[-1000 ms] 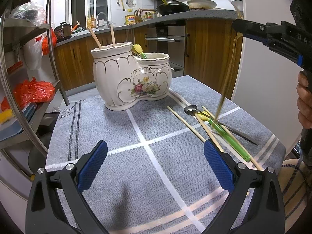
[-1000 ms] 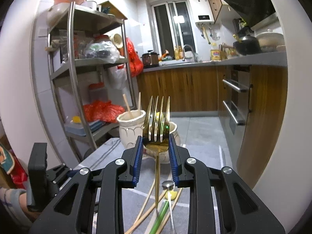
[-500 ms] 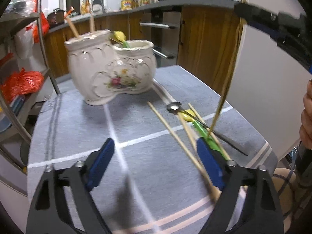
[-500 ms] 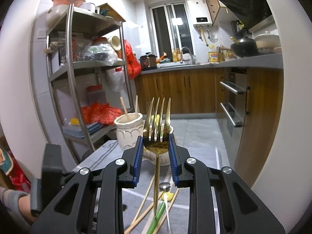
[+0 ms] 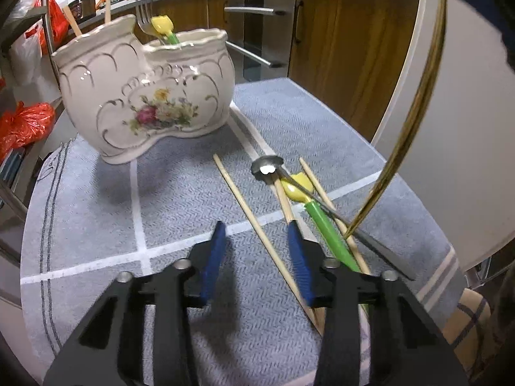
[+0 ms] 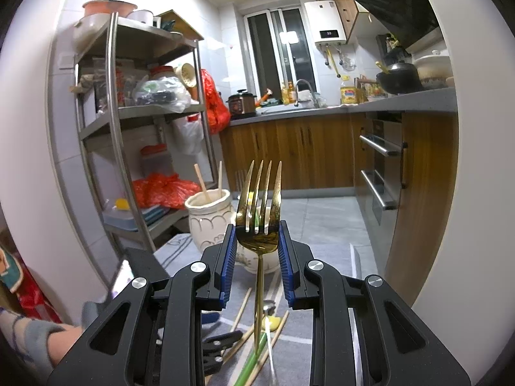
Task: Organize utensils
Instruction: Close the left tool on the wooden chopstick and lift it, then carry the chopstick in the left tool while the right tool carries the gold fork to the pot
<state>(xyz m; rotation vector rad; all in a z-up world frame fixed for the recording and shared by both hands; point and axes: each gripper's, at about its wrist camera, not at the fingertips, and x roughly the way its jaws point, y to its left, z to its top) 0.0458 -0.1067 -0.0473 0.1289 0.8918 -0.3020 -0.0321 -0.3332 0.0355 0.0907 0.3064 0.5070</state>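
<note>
Left wrist view: the left gripper (image 5: 256, 259) hangs low over the grey cloth (image 5: 96, 212), fingers spread and holding nothing, a chopstick (image 5: 254, 225) lying between them. Right of it lie more chopsticks, a green spoon (image 5: 317, 215) and a dark spoon (image 5: 267, 169). The holder (image 5: 145, 96) stands far left.

Right wrist view: the right gripper (image 6: 256, 254) clamps a gold fork (image 6: 259, 222) upright, tines up, above the pile.

Fork (image 6: 258, 225): polished gold-tone metal
Holder (image 5: 145, 96): glossy glazed ceramic
Chopsticks (image 5: 254, 222): matt pale wood
Tablecloth (image 5: 96, 199): woven grey cloth
Gripper pads (image 6: 229, 263): ribbed blue plastic
</note>
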